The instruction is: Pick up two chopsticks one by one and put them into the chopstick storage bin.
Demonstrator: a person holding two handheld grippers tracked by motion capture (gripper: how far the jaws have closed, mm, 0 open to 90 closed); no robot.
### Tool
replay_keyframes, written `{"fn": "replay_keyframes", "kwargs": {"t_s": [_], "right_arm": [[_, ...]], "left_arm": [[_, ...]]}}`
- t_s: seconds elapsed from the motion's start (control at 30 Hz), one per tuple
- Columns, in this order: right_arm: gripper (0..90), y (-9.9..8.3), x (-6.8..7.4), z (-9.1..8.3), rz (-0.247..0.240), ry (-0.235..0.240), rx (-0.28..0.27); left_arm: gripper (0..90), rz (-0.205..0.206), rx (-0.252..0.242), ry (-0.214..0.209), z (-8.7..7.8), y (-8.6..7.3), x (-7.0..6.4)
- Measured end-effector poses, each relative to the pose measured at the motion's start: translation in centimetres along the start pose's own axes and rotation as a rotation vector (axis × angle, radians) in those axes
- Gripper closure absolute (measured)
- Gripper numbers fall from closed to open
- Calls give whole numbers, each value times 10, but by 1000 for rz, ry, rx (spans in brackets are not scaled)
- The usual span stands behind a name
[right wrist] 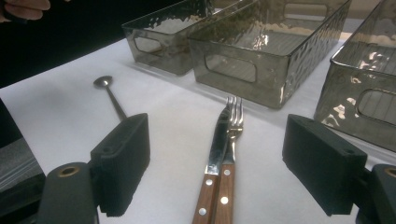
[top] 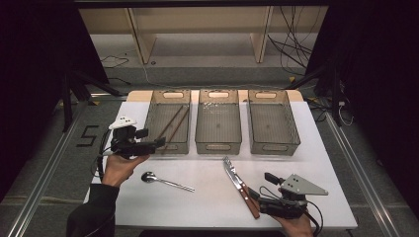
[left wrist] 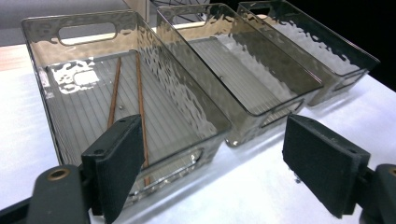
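A single black numeral "5" (top: 87,135) is marked on the grey floor to the left of the white counter (top: 207,197), seen in the high view. Nothing else bears readable text, labels or brand marks.

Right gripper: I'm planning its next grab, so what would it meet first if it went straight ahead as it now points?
Probably the knife and fork lying side by side between the right gripper's open jaws.
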State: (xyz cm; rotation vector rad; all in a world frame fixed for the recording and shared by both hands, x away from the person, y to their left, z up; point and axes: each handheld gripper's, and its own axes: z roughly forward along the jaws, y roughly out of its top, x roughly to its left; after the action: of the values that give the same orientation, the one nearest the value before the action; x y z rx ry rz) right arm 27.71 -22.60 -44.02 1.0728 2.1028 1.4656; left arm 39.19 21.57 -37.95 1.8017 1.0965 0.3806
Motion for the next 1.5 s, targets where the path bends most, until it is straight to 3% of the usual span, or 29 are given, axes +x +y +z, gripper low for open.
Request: {"fn": "replay_keyframes", "kwargs": {"t_s": [0.37, 0.47, 0.57, 0.93, 1.5], "right_arm": [[239, 5, 0, 5, -5, 34, 15], [239, 10, 0, 7, -19, 60, 36], [239, 17, 0, 11, -33, 78, 63], [240, 45, 14, 38, -101, 139, 132], [238, 62, 41, 89, -172, 224, 273]], "left_arm": [[187, 12, -52, -28, -12, -23, -10], [187, -12, -82, -43, -16, -30, -12], [187, -6, -90, -47, -19, -36, -14], [180, 20, -111, -61, -25, -55, -25], [178, 67, -161, -59, -41, -84, -31]]}}
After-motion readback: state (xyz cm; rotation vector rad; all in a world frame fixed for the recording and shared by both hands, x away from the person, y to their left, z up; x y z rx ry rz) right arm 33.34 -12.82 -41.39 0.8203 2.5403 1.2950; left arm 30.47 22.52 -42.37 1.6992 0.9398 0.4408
